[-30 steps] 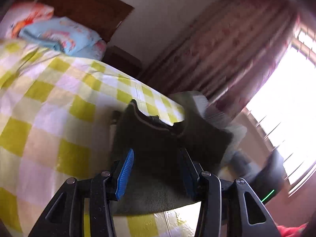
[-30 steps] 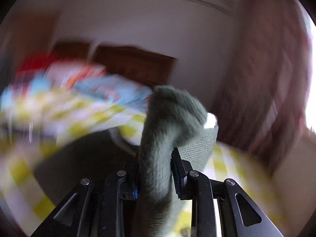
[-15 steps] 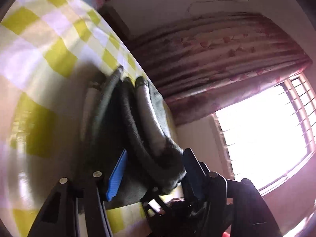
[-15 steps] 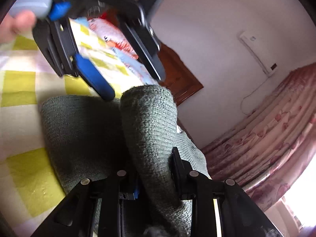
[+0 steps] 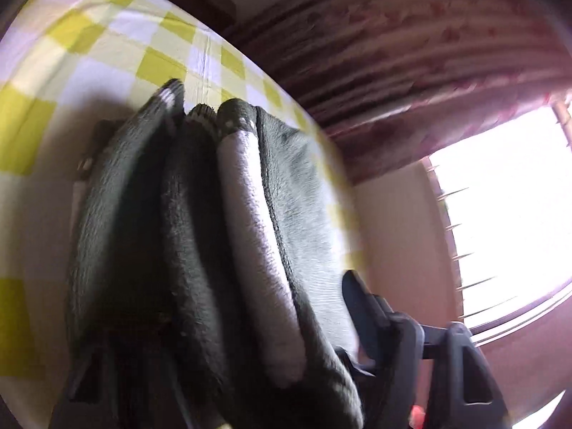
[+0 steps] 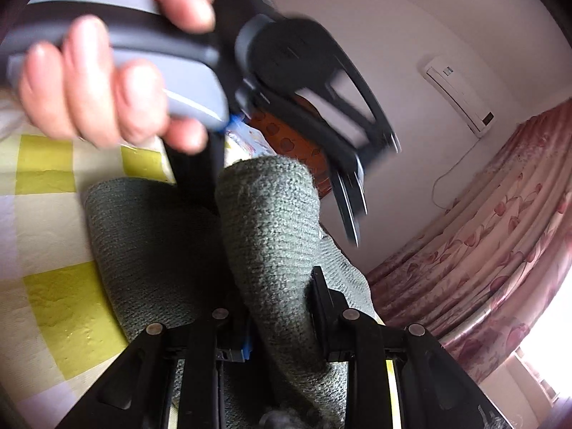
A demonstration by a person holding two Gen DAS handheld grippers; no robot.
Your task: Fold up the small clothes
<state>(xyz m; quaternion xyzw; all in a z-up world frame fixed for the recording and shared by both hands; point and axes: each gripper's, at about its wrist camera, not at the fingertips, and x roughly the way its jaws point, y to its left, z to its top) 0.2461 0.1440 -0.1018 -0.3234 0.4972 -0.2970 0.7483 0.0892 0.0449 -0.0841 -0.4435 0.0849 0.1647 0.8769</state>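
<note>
While bunched, sweater (image 6: 271, 236) between right jaws.

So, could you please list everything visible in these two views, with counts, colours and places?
knitted garment: one, grey-green, folded on the bed, a roll of it between the right claw's fingers
bedsheet: one, yellow and white check, under the garment
curtain: one, pink floral, right
air conditioner: one, white, on the wall
window: one, bright, right
left hand: one, gripping the grey handle
left claw: black, closing, garment folds between its fingers
right claw: black, clamping the roll
</note>
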